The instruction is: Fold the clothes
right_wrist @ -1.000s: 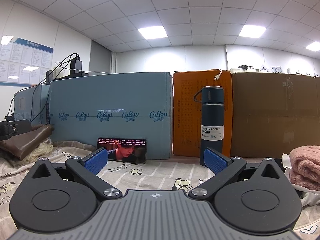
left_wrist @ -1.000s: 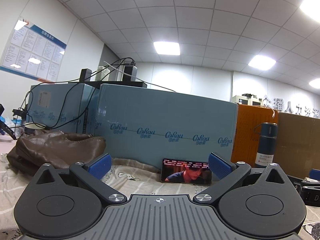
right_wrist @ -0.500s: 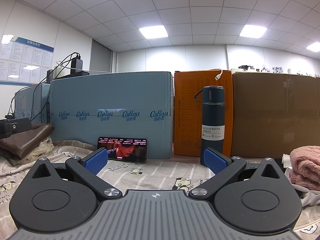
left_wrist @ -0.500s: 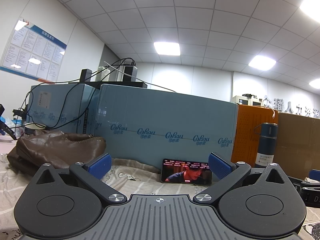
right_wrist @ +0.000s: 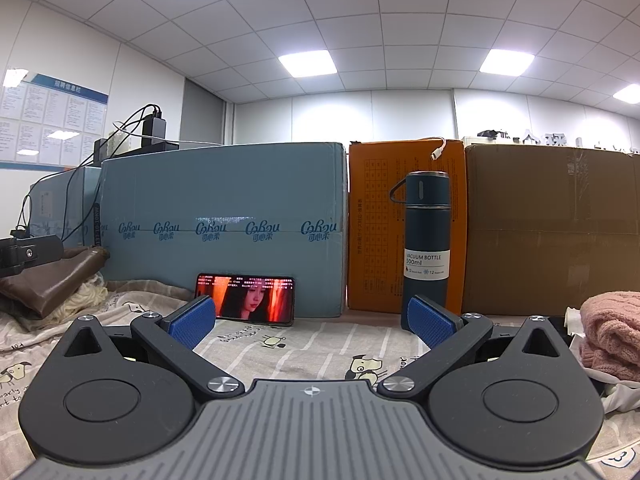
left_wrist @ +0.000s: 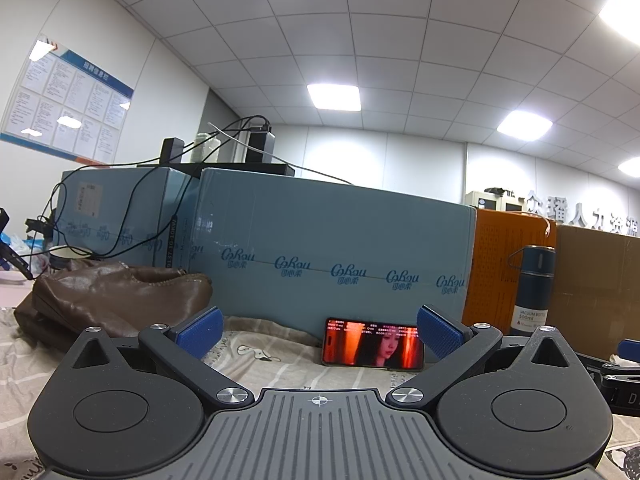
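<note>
pink knitted clothes heaped at the near right edge on the cartoon-print sheet, untouched. left gripper low over the sheet, blue pads wide apart, nothing between. right gripper likewise spread and empty. brown leather garment lying far left. phone propped against the blue box, screen lit. dark vacuum bottle upright before the orange box, brown carton at right.
</note>
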Available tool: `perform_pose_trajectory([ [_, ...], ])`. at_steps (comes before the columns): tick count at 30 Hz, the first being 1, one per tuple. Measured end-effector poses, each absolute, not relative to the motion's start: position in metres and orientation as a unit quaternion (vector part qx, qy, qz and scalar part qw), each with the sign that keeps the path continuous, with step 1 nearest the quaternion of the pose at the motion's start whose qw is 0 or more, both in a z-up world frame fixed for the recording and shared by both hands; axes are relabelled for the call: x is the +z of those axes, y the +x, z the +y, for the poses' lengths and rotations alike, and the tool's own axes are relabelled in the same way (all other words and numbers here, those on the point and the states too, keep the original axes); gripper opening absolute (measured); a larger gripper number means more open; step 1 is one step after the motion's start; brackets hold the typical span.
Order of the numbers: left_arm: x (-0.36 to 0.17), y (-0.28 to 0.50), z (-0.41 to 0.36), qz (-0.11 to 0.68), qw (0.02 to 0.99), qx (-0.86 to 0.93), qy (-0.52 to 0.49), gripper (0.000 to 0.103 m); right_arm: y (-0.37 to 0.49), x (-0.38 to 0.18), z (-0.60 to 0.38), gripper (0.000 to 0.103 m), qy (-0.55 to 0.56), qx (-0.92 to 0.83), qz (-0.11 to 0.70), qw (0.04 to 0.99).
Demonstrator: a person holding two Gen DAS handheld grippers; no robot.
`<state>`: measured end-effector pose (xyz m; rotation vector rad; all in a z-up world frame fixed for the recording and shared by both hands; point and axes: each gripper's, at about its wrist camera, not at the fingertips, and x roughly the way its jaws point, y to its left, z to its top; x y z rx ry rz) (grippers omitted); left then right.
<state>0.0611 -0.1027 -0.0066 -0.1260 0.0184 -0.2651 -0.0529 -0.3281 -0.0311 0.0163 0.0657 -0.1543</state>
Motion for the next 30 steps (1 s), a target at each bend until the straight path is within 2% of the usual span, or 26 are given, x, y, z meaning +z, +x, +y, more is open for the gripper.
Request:
perform_pose_trajectory([
  [30, -0.0071, 0.0625, -0.1029, 0.011, 0.989, -0.133, -0.063, 0.103, -0.0531, -0.0320, -0.3261, 0.103, 0.005, -0.073, 0.035, 0.997],
])
